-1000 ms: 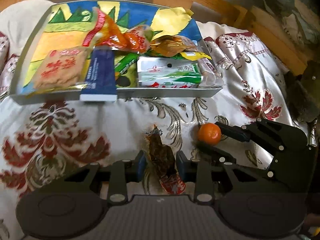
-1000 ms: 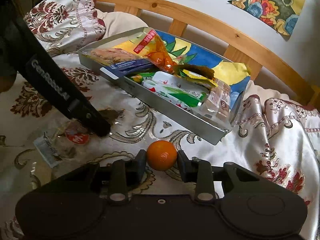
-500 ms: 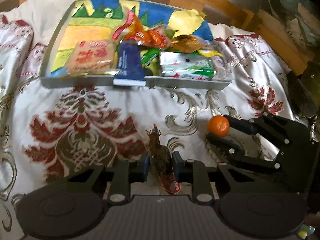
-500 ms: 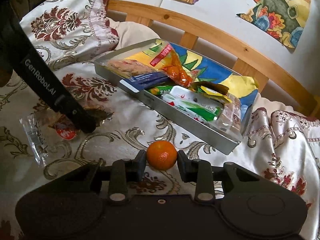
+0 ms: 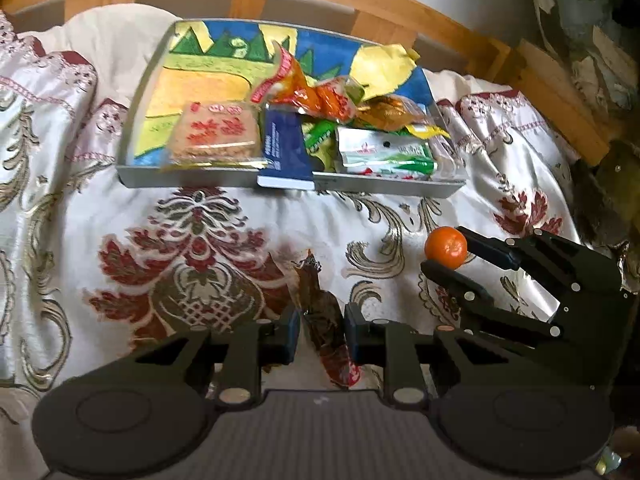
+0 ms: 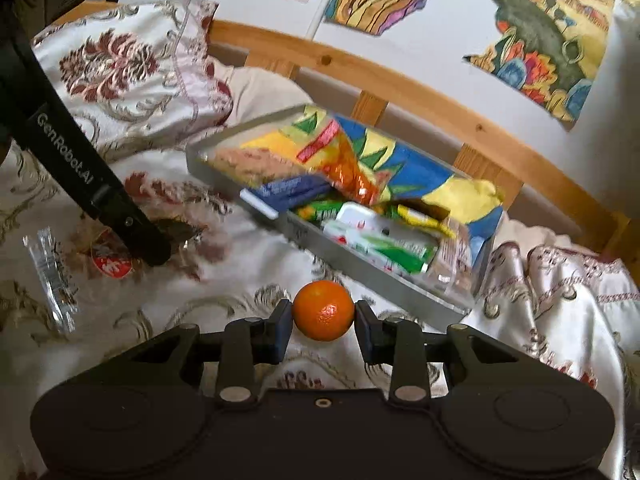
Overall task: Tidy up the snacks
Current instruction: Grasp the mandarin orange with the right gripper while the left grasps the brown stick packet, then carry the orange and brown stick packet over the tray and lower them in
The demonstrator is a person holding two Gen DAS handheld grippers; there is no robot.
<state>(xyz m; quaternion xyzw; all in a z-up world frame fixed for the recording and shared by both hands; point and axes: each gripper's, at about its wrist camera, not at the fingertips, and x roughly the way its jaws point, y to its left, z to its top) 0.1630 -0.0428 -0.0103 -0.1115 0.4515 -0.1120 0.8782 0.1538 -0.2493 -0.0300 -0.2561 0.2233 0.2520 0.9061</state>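
From the left wrist, the left gripper (image 5: 319, 332) has just closed on a dark snack packet (image 5: 325, 320), pinched between its pads; ahead of it sits the tray (image 5: 224, 179) already loaded with packets, and off to its right the right gripper (image 5: 448, 258) clamps a small orange (image 5: 445, 247). From the right wrist, the right gripper (image 6: 324, 322) grips the orange (image 6: 324, 311) just short of the tray (image 6: 360, 268). By the look of it, only these two items remain to be placed.
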